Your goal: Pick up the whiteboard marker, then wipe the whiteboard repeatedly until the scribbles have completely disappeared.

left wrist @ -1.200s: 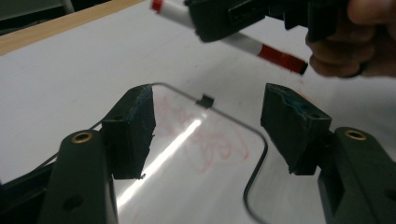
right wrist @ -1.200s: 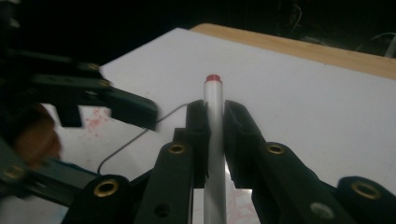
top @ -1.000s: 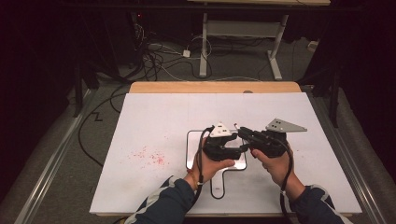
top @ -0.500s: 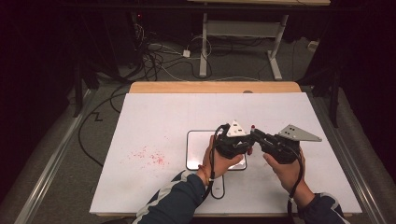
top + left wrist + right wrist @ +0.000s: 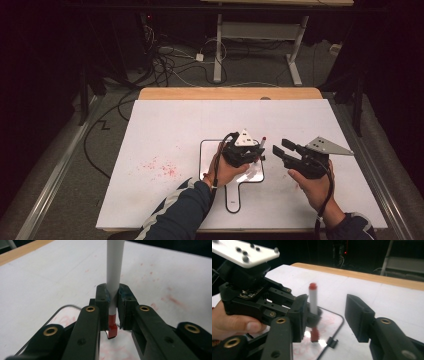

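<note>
- The left tool [image 5: 248,151] clamps a white marker with red ends [image 5: 113,285] upright between its pads, over the small black-rimmed whiteboard [image 5: 206,150].
- The right tool [image 5: 284,151] hangs beside it, jaws spread wide and empty.
- The whiteboard lies on the white counter [image 5: 165,125], which carries red smudges [image 5: 160,166].

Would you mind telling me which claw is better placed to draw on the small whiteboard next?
Left, I think. The left claw is shut on the marker, upright with its red end just above the whiteboard. The right claw is open and empty, beside the board.
</note>
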Motion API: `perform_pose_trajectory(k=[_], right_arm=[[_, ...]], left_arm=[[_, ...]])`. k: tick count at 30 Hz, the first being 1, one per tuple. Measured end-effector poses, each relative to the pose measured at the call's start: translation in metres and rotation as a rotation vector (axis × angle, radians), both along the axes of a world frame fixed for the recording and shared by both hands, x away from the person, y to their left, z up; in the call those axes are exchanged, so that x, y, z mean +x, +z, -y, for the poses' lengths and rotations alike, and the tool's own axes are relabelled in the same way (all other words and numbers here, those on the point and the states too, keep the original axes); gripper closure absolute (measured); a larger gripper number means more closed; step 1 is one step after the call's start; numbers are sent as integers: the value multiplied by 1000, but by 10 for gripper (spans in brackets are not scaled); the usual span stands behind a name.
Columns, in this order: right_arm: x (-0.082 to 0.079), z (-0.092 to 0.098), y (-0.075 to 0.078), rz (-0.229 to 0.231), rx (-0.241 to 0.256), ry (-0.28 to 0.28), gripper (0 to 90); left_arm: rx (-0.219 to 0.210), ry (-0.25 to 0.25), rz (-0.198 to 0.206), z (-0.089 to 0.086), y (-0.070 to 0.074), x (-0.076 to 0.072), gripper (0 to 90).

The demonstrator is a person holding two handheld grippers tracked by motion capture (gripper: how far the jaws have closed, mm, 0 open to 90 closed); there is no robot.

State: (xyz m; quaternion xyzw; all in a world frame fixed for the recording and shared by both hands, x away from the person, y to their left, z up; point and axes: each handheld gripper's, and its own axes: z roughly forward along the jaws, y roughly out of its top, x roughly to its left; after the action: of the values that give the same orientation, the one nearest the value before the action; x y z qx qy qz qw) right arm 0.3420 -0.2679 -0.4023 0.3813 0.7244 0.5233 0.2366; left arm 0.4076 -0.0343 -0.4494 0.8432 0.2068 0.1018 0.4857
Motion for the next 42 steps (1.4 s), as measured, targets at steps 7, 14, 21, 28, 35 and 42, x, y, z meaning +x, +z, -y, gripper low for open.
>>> perform_pose_trajectory(k=[7, 14, 21, 28, 35, 42], right_arm=[[-18, 16, -5, 63, -167, 10, 470], [-34, 34, -18, 30, -221, -12, 385], [-46, 46, -23, 8, -228, -55, 348], [-46, 50, -28, -15, -230, -73, 343], [-46, 49, -32, -26, -250, -64, 329], [-46, 47, -31, -18, -257, -62, 324]], left_arm=[[-2, -13, 13, -11, -6, -2, 786], [-19, -20, -11, -26, -8, -4, 786], [1, -33, -12, -23, -7, -4, 786], [36, -26, -30, -17, -3, -3, 786], [38, -80, -70, -9, 0, -6, 786], [78, -146, -94, -1, 5, -17, 786]])
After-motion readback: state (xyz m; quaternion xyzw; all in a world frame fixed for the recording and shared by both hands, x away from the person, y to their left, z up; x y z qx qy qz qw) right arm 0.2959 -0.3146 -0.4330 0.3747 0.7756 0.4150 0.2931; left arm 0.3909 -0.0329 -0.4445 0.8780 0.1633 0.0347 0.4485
